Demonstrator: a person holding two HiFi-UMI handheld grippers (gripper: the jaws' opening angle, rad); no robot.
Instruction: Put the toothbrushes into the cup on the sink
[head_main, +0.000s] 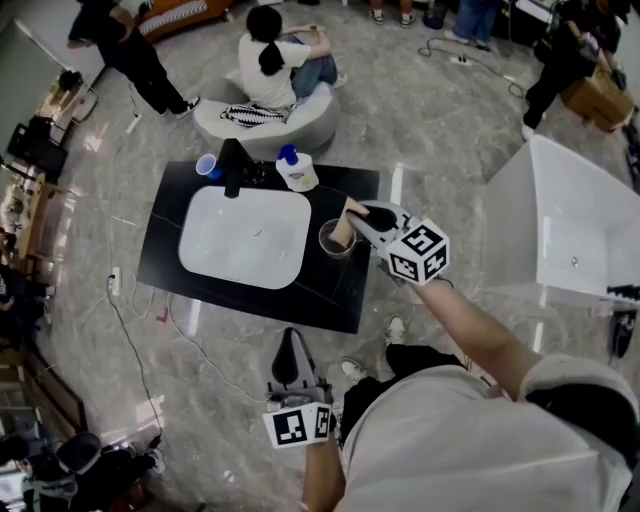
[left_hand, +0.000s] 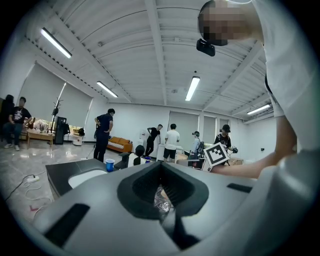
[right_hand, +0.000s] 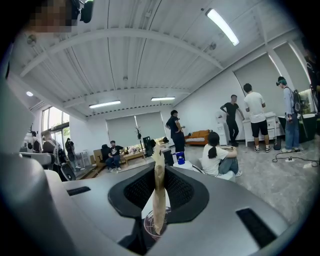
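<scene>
**Toothbrush (head_main: 345, 224) poised at mouth of cup (head_main: 333, 240)**

Grip on the tan, paper-wrapped toothbrush is kept by the right gripper (head_main: 368, 222), whose jaws are drawn in to a narrow gap and pressed on its middle. The clear cup is found on the dark counter (head_main: 170, 215), at 3 o'clock from the white basin (head_main: 245, 240). The toothbrush's lower end is seen at the cup's rim. Whether it is already inside cannot be told.

The left gripper (head_main: 290, 350) is held well apart from the counter, at 6 o'clock from the basin. Its jaws are closed on a crinkled clear wrapper (left_hand: 161, 199), the contents of which cannot be made out.

The step is judged to be the lowering of the toothbrush into the cup. It is best done by a straight descent along the toothbrush's own length, with the lower end kept centred in the mouth. The cup looks light, so its wall should not be nudged. The jaws are best parted only once the end is well below the rim, so that the toothbrush is left leaning on the wall rather than toppling out.

In the right gripper view the long axis runs from 12 to 6 o'clock, near upright, the lower end pointed into the cup. In the head view the upper end is tipped slightly toward 1 o'clock.
</scene>
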